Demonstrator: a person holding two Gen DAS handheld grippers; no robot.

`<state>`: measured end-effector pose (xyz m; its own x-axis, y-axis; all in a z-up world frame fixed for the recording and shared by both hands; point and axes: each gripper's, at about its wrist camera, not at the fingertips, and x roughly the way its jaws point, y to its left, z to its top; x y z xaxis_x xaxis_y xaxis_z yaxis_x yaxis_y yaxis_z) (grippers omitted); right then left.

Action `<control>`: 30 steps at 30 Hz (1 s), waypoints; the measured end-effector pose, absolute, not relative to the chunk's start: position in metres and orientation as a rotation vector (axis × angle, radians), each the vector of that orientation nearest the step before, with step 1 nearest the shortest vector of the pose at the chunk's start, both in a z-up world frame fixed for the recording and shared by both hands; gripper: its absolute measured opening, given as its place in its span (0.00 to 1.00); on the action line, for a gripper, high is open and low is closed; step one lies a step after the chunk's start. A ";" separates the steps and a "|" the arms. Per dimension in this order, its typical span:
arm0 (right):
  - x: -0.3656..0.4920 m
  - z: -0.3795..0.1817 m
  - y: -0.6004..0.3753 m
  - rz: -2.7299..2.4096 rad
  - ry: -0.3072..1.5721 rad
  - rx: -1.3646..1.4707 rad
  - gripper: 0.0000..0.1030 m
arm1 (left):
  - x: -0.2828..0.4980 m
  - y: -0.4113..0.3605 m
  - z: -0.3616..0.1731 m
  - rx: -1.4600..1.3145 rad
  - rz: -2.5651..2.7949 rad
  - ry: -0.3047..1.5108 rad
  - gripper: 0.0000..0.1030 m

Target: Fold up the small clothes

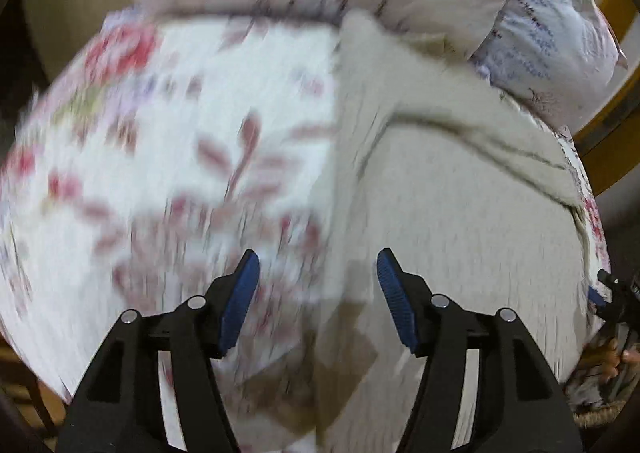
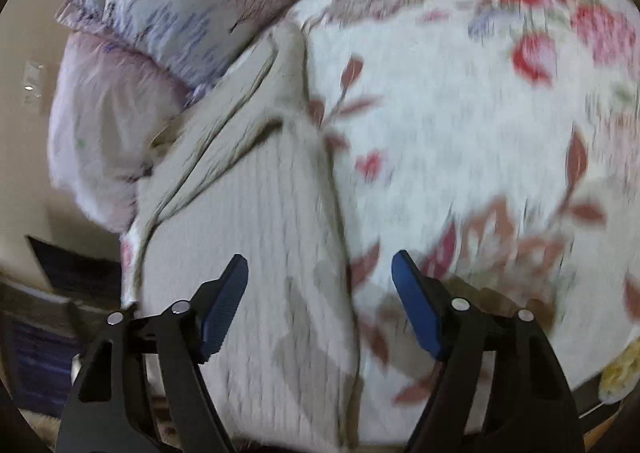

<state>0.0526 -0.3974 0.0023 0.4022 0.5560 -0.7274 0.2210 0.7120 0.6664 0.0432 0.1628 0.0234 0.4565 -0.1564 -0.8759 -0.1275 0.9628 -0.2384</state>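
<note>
On floral bedspread [image 1: 168,141]: beige garment [image 1: 460,221] flat. Left gripper [image 1: 318,273] and right gripper [image 2: 320,273] spread, empty. Advice: pinch 2 corners, fold evenly.

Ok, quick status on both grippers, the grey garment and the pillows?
left gripper: open, holding nothing
right gripper: open, holding nothing
grey garment: lying on the floral bedspread, with creases at its far end
pillows: stacked at the far end
</note>
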 end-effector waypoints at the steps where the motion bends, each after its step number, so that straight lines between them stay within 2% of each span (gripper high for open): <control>1: 0.046 -0.002 -0.394 0.285 1.194 0.825 0.57 | 0.034 0.164 0.021 -0.305 -0.034 1.100 0.58; 2: 0.038 -0.004 -0.390 0.317 1.211 0.852 0.54 | 0.019 0.161 0.022 -0.314 -0.064 1.089 0.56; 3: 0.026 -0.009 -0.384 0.379 1.247 0.890 0.51 | 0.009 0.160 0.022 -0.329 -0.091 1.089 0.50; 5: 0.010 -0.018 -0.377 0.434 1.296 0.934 0.33 | -0.010 0.158 0.022 -0.386 -0.141 1.099 0.40; 6: 0.000 -0.021 -0.375 0.455 1.309 0.959 0.31 | -0.019 0.157 0.019 -0.434 -0.177 1.121 0.34; 7: -0.008 -0.025 -0.372 0.475 1.327 0.992 0.24 | -0.025 0.154 0.016 -0.452 -0.186 1.122 0.32; 9: -0.016 -0.027 -0.362 0.503 1.362 0.990 0.14 | -0.038 0.151 0.012 -0.498 -0.215 1.137 0.25; 10: -0.017 -0.027 -0.361 0.511 1.364 0.981 0.11 | -0.042 0.149 0.008 -0.529 -0.232 1.157 0.22; 12: -0.010 -0.019 -0.356 0.537 1.336 0.957 0.09 | -0.041 0.142 0.002 -0.584 -0.264 1.189 0.08; 17: 0.056 0.024 -0.360 0.590 1.133 0.911 0.08 | 0.003 0.136 0.028 -0.643 -0.377 1.091 0.07; 23: 0.195 0.070 -0.367 0.535 0.862 0.839 0.08 | 0.146 0.163 0.093 -0.610 -0.343 0.808 0.07; 24: 0.222 0.070 -0.367 0.483 0.832 0.833 0.08 | 0.162 0.163 0.096 -0.606 -0.322 0.794 0.11; 25: 0.243 0.065 -0.370 0.423 0.828 0.835 0.11 | 0.185 0.162 0.097 -0.604 -0.285 0.787 0.15; 27: 0.282 0.043 -0.372 0.300 0.909 0.856 0.45 | 0.222 0.168 0.088 -0.613 -0.187 0.833 0.67; 28: 0.289 0.034 -0.371 0.239 0.960 0.864 0.81 | 0.231 0.171 0.083 -0.613 -0.137 0.856 0.71; 30: 0.280 0.023 -0.372 0.249 0.982 0.928 0.84 | 0.235 0.182 0.072 -0.628 -0.098 0.898 0.72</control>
